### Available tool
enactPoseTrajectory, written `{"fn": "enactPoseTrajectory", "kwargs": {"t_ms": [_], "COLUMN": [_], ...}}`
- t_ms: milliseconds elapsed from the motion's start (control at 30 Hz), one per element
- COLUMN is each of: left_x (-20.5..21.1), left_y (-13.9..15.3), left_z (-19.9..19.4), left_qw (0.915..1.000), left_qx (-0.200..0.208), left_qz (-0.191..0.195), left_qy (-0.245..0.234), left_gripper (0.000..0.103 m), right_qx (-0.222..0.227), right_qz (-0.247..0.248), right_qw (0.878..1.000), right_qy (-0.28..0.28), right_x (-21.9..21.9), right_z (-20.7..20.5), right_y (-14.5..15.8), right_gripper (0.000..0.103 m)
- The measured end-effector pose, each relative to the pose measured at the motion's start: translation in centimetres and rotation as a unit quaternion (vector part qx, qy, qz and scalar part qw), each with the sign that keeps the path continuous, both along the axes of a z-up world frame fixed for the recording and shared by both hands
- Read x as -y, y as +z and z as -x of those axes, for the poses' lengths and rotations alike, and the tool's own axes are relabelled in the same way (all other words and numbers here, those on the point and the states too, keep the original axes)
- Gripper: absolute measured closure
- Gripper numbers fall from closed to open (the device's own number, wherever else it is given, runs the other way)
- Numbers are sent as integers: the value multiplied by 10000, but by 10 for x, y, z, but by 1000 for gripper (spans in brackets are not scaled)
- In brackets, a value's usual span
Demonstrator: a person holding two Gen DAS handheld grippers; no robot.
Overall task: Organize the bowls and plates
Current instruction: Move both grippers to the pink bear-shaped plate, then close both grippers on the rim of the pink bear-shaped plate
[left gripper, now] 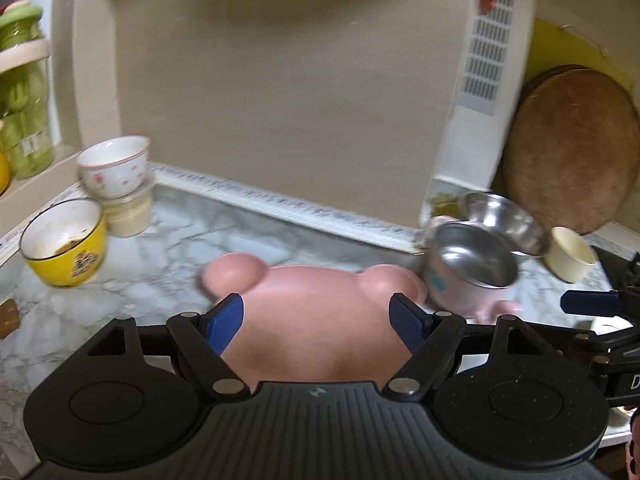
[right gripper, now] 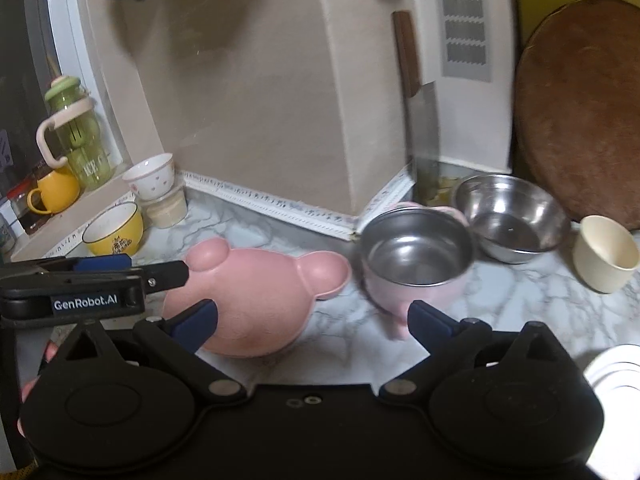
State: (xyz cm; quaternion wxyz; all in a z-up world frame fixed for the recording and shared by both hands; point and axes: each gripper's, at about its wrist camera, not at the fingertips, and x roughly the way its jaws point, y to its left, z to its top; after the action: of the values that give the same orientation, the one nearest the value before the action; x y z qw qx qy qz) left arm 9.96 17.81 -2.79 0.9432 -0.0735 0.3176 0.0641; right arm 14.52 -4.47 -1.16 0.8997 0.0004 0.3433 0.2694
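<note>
A pink bear-shaped plate (left gripper: pixel 312 292) lies upside down on the marble counter (left gripper: pixel 168 256). My left gripper (left gripper: pixel 316 316) hovers over it, open, its blue pads flanking the plate's body without pressing on it. Right of the plate stands a pink bowl with a steel lining (right gripper: pixel 416 260), and behind that a steel bowl (right gripper: pixel 512 220). My right gripper (right gripper: pixel 312 320) is open above bare counter, with the plate (right gripper: pixel 256 300) by its left finger and the pink bowl by its right. The left gripper (right gripper: pixel 120 272) shows at the left of the right wrist view.
A yellow bowl (right gripper: pixel 114 230), and a white flowered cup (right gripper: pixel 150 178) stacked on a plastic tub, stand at the back left. A cream cup (right gripper: pixel 604 252), a round wooden board (right gripper: pixel 580 112) and a cleaver (right gripper: pixel 420 120) are at the right. White plates (right gripper: pixel 616 368) sit near right.
</note>
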Motion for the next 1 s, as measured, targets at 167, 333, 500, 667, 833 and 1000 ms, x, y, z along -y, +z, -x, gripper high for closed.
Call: {"fn": "enactPoseTrajectory", "kwargs": {"t_ms": [167,333,500,667,833,1000], "left_x": [-26,-39,-50,-60,-68,-71], "left_y": [-20,-44,-63,-74,-80,-83], "left_z": [-15,-32,-49,-60,-67,-71], "left_qw": [9995,9982,9972,9954,9939,9933], "left_qx": [-224,-469,-634,-845,-979,-1036], "left_qz": [-39,-186,-175,-78,4,55], "left_qy": [238,332,368,452,517,506], "left_gripper": [23,23,23,23,24,39], "right_qx": [-186,-336,-562,-772,-907,-1108], "right_qz": [159,433,594,637,565,503], "right_qw": [9997,9985,9966,9950,9943,9925], "right_qy": [44,55,64,33,57,85], "right_x": [-28,-49,-66,-77,-82,-84], "right_z": [-19,-35,-51,-68,-77,-84], "right_y": [-19,-44,-64,-77,-85,-90], "right_gripper": [5,11,18,27,33,53]}}
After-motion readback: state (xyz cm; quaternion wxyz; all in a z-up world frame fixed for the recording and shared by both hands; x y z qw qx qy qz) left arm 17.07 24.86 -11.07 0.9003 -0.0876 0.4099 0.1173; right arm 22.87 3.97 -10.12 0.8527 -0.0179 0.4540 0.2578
